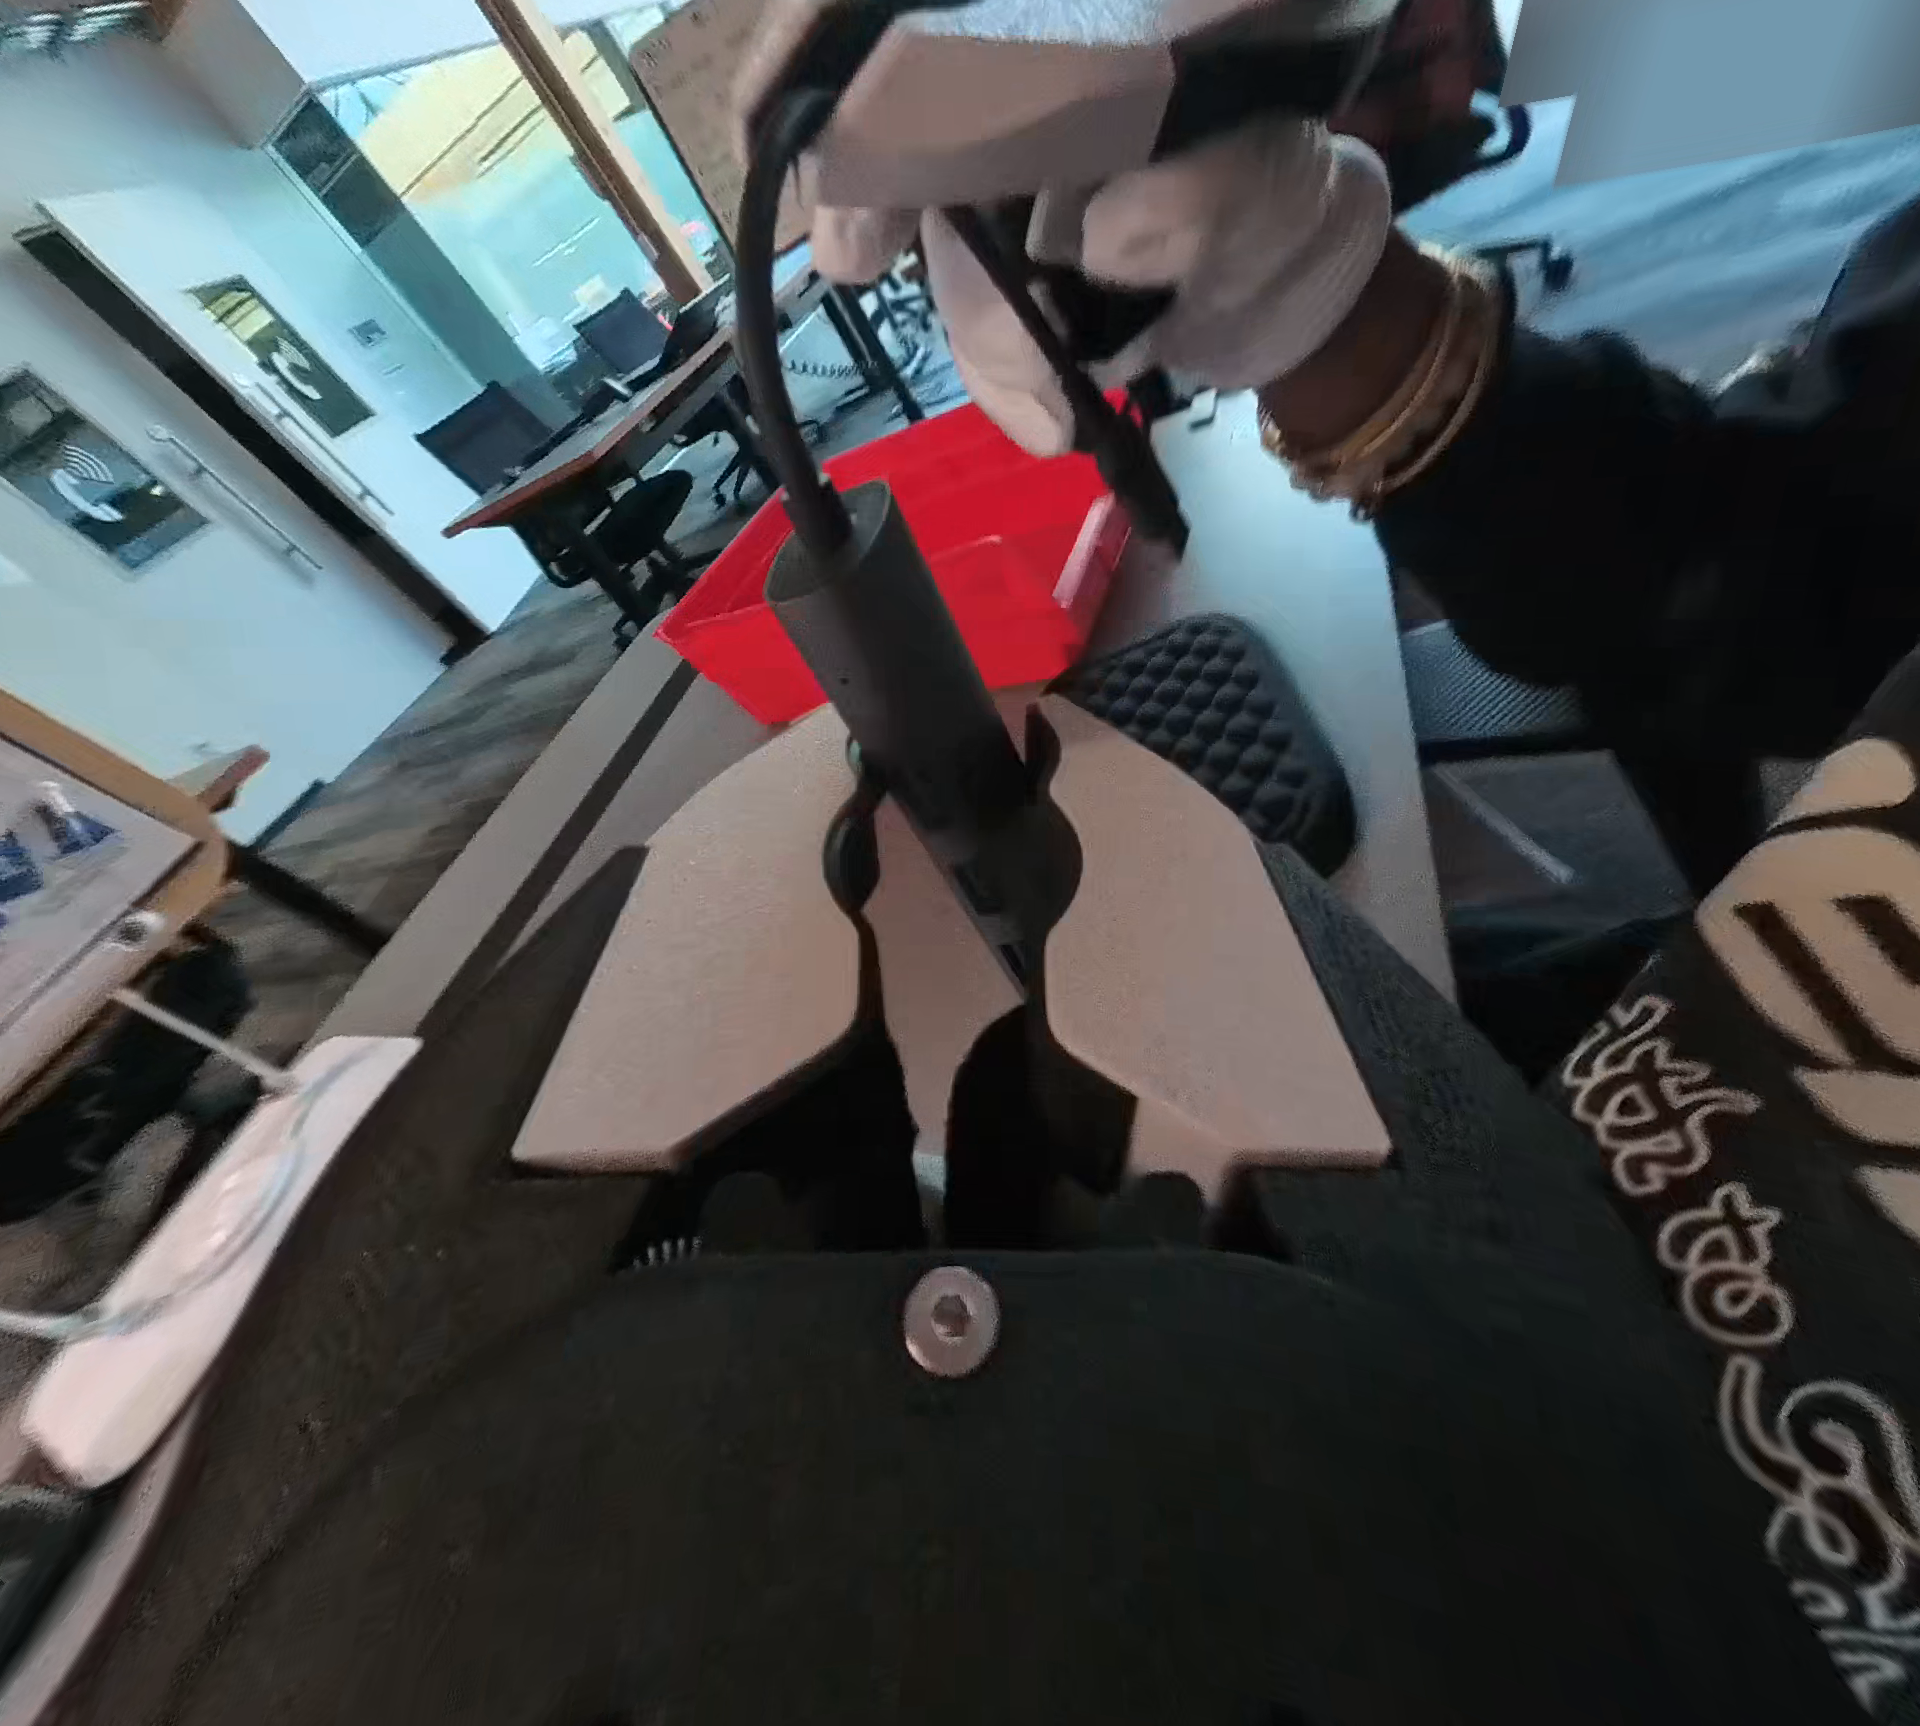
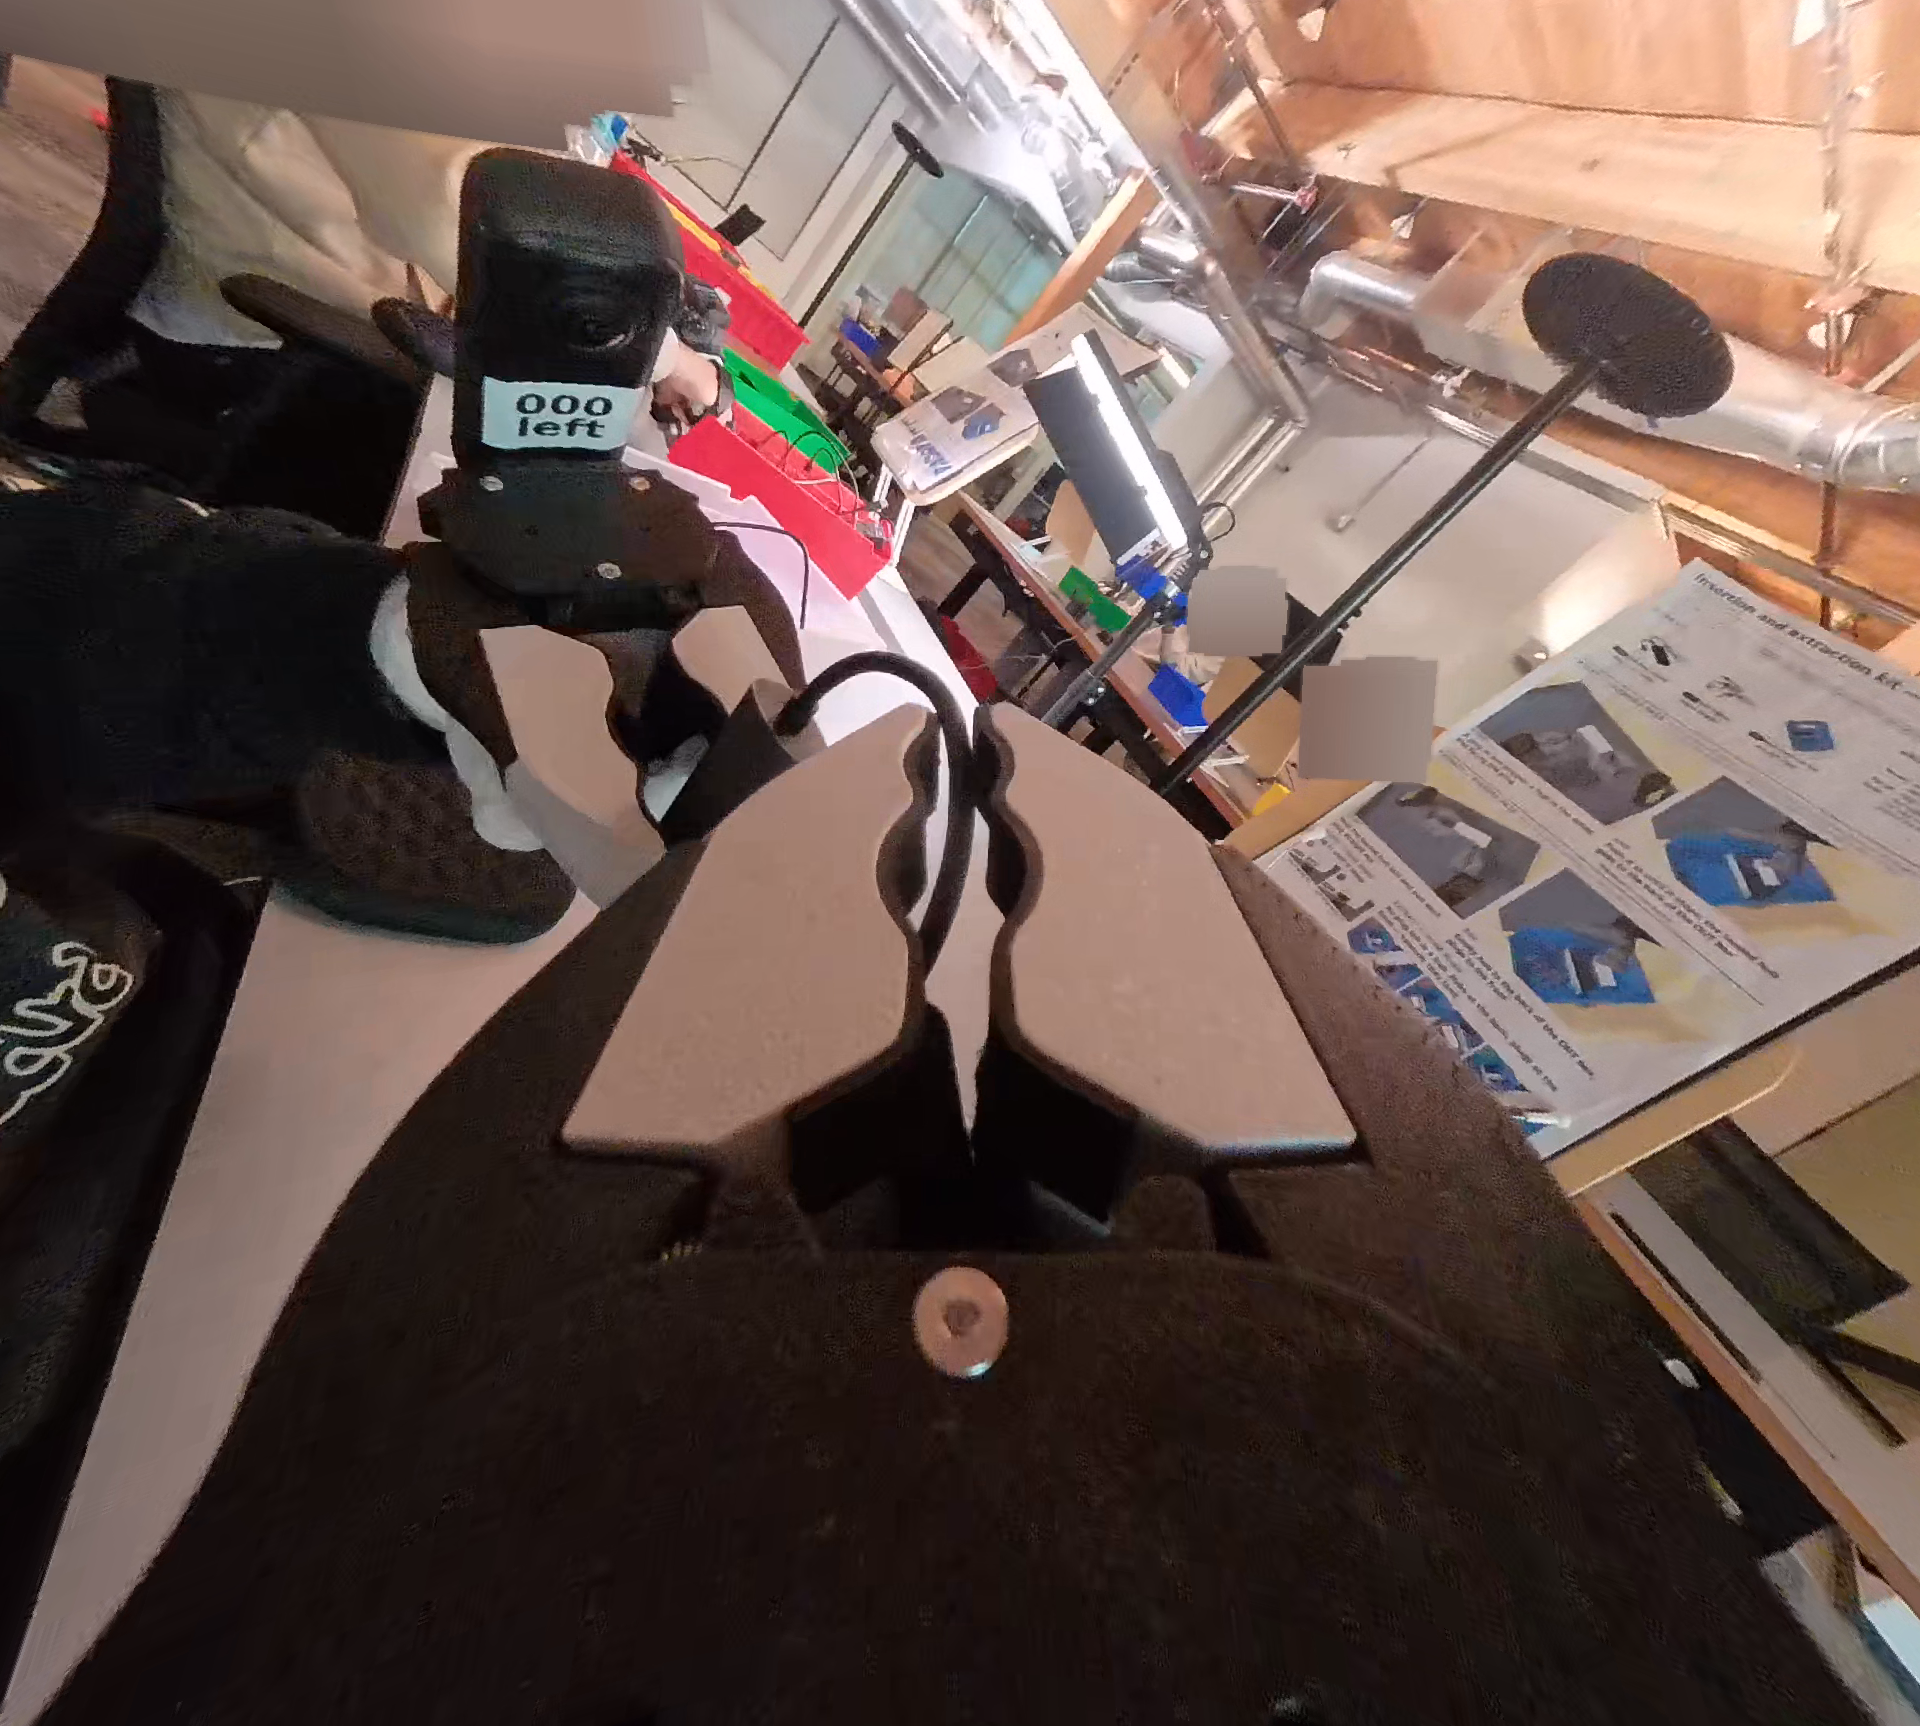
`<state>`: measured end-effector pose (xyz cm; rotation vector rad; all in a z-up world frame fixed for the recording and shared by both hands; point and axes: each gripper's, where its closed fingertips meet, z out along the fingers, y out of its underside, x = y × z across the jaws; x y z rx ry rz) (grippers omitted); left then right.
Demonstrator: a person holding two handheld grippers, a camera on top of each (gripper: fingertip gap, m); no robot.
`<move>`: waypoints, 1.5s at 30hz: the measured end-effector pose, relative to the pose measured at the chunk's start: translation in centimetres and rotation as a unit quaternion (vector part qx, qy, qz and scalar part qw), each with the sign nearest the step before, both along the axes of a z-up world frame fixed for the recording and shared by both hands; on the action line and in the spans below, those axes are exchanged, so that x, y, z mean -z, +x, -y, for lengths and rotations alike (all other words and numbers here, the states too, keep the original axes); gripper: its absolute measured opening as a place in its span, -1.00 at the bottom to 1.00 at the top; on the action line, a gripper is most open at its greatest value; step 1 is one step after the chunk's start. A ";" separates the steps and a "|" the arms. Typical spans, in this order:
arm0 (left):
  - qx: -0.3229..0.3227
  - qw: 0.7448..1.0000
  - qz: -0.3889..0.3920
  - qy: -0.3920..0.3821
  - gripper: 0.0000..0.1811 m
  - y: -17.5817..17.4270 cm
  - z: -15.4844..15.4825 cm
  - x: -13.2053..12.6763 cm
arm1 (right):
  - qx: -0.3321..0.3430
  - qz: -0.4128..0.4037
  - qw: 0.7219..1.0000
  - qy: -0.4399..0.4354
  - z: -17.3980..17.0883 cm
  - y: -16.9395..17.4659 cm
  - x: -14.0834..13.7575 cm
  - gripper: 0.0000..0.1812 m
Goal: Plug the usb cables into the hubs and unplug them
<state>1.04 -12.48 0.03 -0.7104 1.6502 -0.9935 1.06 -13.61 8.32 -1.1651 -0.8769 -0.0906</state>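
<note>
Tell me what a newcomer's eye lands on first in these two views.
First, the dark USB hub standing tilted at the centre of the left wrist view, clamped in the left tongs, its black cable arching up to the right tongs held by a white-gloved hand. Next, the bright red bin on the table behind the hub. In the right wrist view, the cable loop pinched in the right tongs stands out.

grippers: 2 (image 1: pixel 951 829) (image 2: pixel 977 783) | hub: 1 (image 1: pixel 904 679) | cable: 1 (image 1: pixel 764 305) | red bin, centre: 1 (image 1: pixel 935 554) | black wrist rest: 1 (image 1: pixel 1216 720)
</note>
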 end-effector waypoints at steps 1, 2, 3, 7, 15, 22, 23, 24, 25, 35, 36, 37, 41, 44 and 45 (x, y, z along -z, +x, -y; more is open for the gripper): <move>-0.012 1.000 -0.003 0.017 -0.74 0.0 -0.3 0.1 | 0.001 0.006 1.000 0.000 0.1 0.2 0.0 -0.93; -0.033 0.999 -0.001 0.044 -0.75 -0.2 -0.7 0.0 | -0.005 0.019 1.000 -0.004 0.4 0.3 0.3 -0.93; -0.058 0.994 0.002 0.088 -0.76 -0.4 -1.3 0.0 | -0.018 0.036 0.999 -0.014 0.8 0.2 0.8 -0.90; -0.205 0.931 -0.007 0.303 -0.80 -1.2 -4.8 -0.1 | 0.023 0.135 0.991 -0.003 1.1 0.9 2.4 -0.53; -0.273 0.860 -0.040 0.428 -0.81 -0.7 -5.9 0.9 | 0.062 0.277 0.959 -0.006 -0.4 -2.8 6.1 -0.56; -0.260 0.861 -0.031 0.436 -0.81 -0.5 -4.8 0.8 | 0.132 0.365 0.921 0.010 -3.5 -2.2 8.3 -0.81; -0.254 0.866 -0.020 0.431 -0.81 -0.6 -4.7 0.6 | 0.131 0.371 0.919 0.019 -3.4 -2.2 8.1 -0.81; -0.246 0.873 -0.003 0.422 -0.81 -0.6 -4.4 0.2 | 0.126 0.375 0.918 0.033 -3.2 -2.3 7.7 -0.81; -0.236 0.881 0.011 0.410 -0.80 -0.7 -4.1 -0.2 | 0.119 0.377 0.917 0.049 -2.8 -2.3 7.4 -0.81; -0.258 0.877 0.003 0.406 -0.82 -2.0 -5.2 -1.2 | 0.091 0.353 0.924 0.118 -1.4 -0.5 5.3 -0.73; -0.264 0.871 -0.006 0.415 -0.82 -2.0 -5.3 -0.9 | 0.103 0.371 0.914 0.125 -1.8 -0.4 5.5 -0.69; -0.268 0.867 -0.011 0.421 -0.81 -1.9 -5.4 -0.8 | 0.113 0.388 0.905 0.129 -2.1 -0.3 5.7 -0.68; -0.268 0.860 -0.031 0.433 -0.81 -1.7 -5.4 -0.1 | 0.123 0.412 0.894 0.125 -3.2 -1.2 6.8 -0.46; -0.267 0.859 -0.038 0.436 -0.81 -1.5 -5.2 0.2 | 0.130 0.418 0.888 0.137 -3.8 -1.7 7.0 -0.37; -0.265 0.859 -0.041 0.436 -0.81 -1.5 -5.1 0.4 | 0.136 0.424 0.885 0.133 -4.0 -1.7 7.3 -0.37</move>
